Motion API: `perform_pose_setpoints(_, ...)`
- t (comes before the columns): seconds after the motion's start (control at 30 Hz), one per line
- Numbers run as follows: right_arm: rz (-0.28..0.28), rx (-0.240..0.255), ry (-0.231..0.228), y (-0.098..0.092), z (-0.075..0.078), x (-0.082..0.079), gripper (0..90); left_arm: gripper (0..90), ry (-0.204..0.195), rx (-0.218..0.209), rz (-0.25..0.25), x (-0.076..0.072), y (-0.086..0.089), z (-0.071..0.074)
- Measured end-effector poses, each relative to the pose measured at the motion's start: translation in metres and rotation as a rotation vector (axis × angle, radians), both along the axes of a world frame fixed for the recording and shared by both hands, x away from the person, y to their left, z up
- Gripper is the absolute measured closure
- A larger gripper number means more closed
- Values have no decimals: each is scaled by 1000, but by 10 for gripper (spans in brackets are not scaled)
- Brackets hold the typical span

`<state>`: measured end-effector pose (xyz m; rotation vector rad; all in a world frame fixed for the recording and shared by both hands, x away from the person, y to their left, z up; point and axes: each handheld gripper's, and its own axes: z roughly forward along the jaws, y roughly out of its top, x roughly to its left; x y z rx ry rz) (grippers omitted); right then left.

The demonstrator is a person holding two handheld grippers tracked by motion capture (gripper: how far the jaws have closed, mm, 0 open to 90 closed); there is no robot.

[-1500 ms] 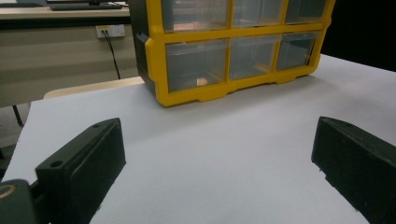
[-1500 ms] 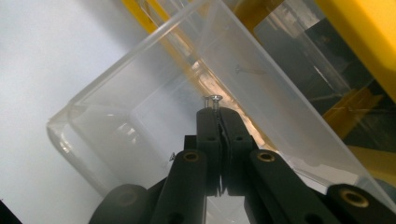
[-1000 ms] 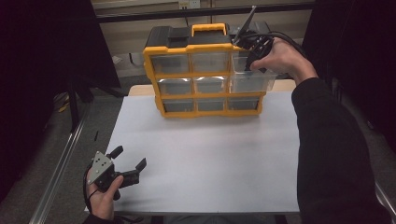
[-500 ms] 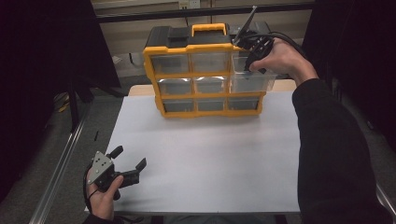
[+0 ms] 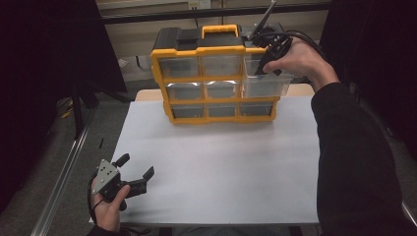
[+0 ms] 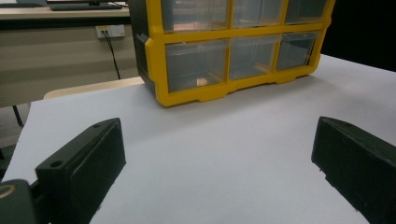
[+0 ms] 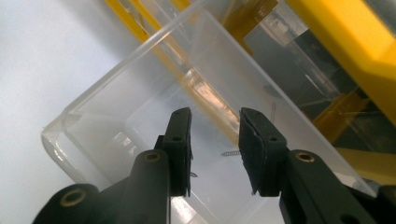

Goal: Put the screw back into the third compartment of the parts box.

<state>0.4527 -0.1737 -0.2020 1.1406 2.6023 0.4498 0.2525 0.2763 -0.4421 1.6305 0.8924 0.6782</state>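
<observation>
Hovering over a clear plastic drawer holding a small screw, right tool just parting, empty.

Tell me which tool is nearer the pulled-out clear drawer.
Right. The right tool hangs over the drawer, its jaws just opening; the left tool rests at the table's near edge.

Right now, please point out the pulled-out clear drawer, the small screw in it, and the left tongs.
Pulled-out clear drawer [image 7: 98,107], right gripper view, on its front wall.
Small screw [image 7: 229,152], right gripper view, on its shank.
Left tongs [image 5: 134,166], high view, midway between the two tips.
</observation>
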Motion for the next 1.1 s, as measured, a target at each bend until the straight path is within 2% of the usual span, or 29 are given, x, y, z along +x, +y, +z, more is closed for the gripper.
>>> perform_pose_setpoints(0.33, 2, 30, -47, -3, 11, -7, 520, 27, -1, 1, 0, 0, 0, 0)
perform_pose_setpoints(0.47, -2, 37, -68, -4, 15, -9, 449, 27, 0, 0, 0, 0, 0, 0)
perform_pose_setpoints(0.63, -4, 47, -79, -4, 18, -12, 393, 27, 0, 1, -1, 0, 0, 0)
perform_pose_setpoints(1.1, 15, 110, -94, -3, 30, -19, 326, 27, -3, -1, -1, 0, 0, 0)
